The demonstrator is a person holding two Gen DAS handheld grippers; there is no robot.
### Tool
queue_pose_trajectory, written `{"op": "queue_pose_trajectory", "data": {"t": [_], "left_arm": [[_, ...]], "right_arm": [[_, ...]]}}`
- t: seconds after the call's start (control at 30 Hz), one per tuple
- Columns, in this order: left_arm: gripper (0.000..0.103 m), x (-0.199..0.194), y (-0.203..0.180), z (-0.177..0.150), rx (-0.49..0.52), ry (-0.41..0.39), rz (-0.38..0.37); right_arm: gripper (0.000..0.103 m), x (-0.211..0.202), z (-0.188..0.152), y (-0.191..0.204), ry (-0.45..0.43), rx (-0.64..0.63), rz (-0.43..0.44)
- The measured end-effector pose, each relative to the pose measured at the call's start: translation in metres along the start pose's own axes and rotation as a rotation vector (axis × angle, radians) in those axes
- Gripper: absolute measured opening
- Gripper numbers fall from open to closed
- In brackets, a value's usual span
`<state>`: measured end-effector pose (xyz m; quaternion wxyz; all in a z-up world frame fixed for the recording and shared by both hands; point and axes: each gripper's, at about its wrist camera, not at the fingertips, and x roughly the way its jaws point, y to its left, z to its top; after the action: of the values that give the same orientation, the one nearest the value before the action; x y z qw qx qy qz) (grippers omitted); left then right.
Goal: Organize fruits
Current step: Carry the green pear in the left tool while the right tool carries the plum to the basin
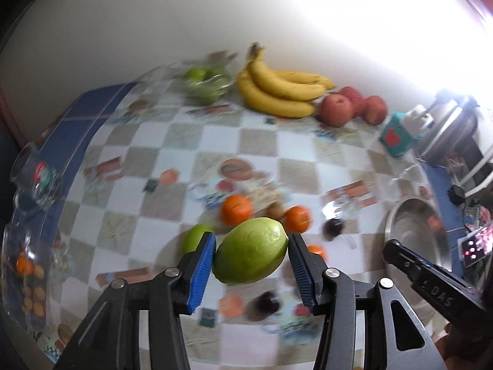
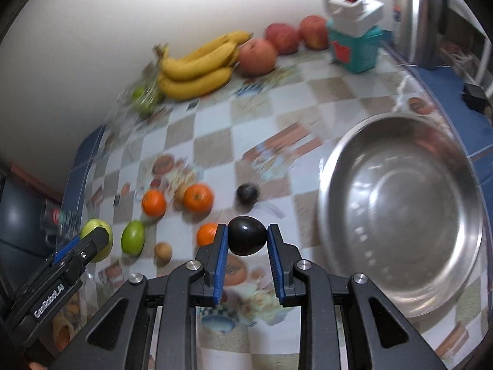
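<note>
Fruits ride in both claws: our left claw (image 1: 251, 254) pinches a smooth green guava (image 1: 250, 251), our right claw (image 2: 247, 240) a dark round plum (image 2: 247, 236); the plum's shallow tip grip could slip before the steel bowl (image 2: 400, 212) at three o'clock.

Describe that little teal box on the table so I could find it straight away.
Start at the bananas lying against the white wall, then follow the row of red apples away from them. The teal box stands just past the last apple, before the tall steel kettle. It is the only square-cornered thing there, with a red patch on its side and a white block on top.
</note>
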<state>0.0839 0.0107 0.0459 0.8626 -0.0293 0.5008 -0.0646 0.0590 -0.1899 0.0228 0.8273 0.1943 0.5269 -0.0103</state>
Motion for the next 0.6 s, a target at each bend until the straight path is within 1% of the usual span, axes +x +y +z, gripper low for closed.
{"op": "queue_pose_trajectory", "data": {"t": [0.23, 0.47, 0.6], "left_arm": [[0.052, 0.001, -0.064, 0.017, 0.066, 0.003, -0.076], [0.052, 0.015, -0.117, 0.017, 0.124, 0.036, -0.133], [0.052, 0.027, -0.148, 0.013, 0.17, 0.053, -0.159]], "right_arm": [[0.027, -0.017, 0.013, -0.047, -0.053, 0.106, -0.059], [0.027, -0.016, 0.015, -0.097, -0.065, 0.22, -0.14], [0.027, -0.017, 0.017, -0.124, -0.074, 0.278, -0.166]]}}
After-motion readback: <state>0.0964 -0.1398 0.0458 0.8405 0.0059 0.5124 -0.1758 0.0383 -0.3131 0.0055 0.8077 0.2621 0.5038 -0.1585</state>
